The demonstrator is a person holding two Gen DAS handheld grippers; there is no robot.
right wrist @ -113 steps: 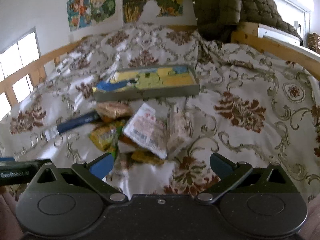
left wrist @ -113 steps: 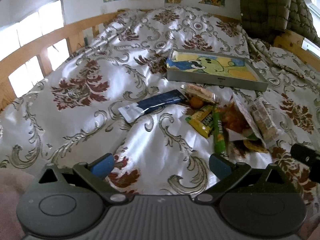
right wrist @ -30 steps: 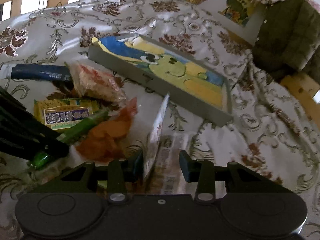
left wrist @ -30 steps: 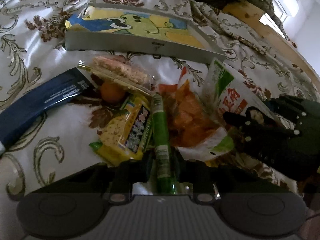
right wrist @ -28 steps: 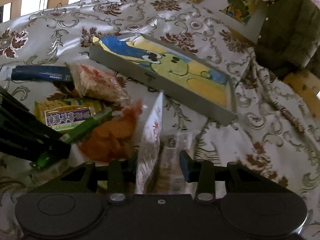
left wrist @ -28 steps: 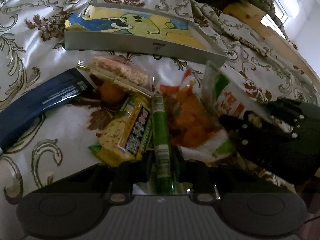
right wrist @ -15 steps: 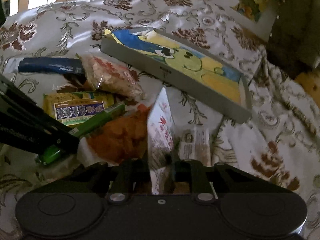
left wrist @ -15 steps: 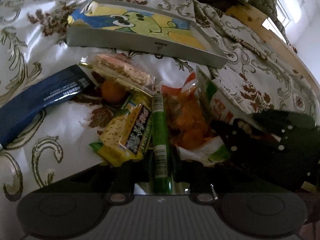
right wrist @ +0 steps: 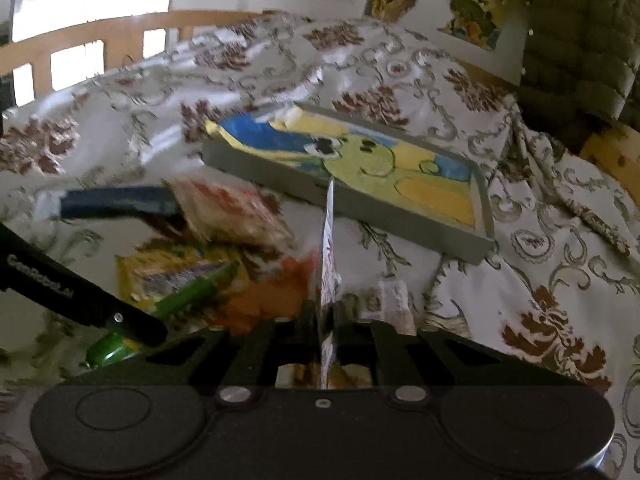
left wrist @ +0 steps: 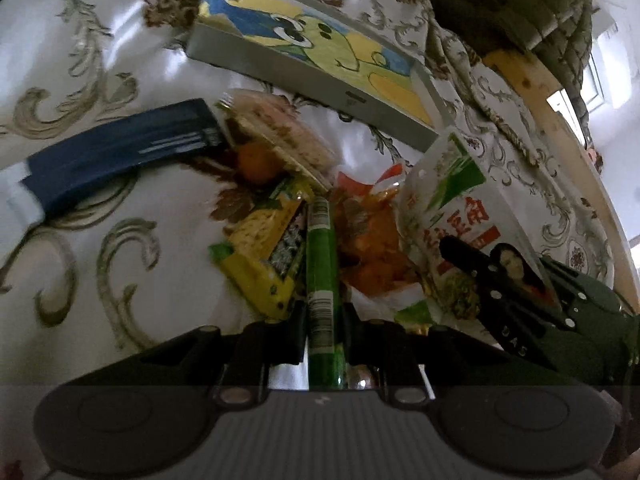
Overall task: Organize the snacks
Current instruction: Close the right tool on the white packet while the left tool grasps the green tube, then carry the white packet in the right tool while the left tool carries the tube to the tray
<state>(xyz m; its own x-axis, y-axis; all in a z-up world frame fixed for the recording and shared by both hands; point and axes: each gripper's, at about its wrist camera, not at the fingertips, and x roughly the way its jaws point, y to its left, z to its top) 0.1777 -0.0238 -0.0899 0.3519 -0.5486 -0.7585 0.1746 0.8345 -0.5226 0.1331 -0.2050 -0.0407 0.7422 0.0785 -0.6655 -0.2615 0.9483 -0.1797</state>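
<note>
packet [left wrist: 452,204] face shows in left view, only its edge in right.

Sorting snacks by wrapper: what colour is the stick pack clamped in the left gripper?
Green, with white barcode labels; the stick pack shows best in the left wrist view.

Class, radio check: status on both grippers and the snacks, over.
Left hand-held gripper shut on green tube. Right hand-held gripper shut on white snack bag, held edge-on. Tray ahead, nothing in it; loose snacks between.
</note>
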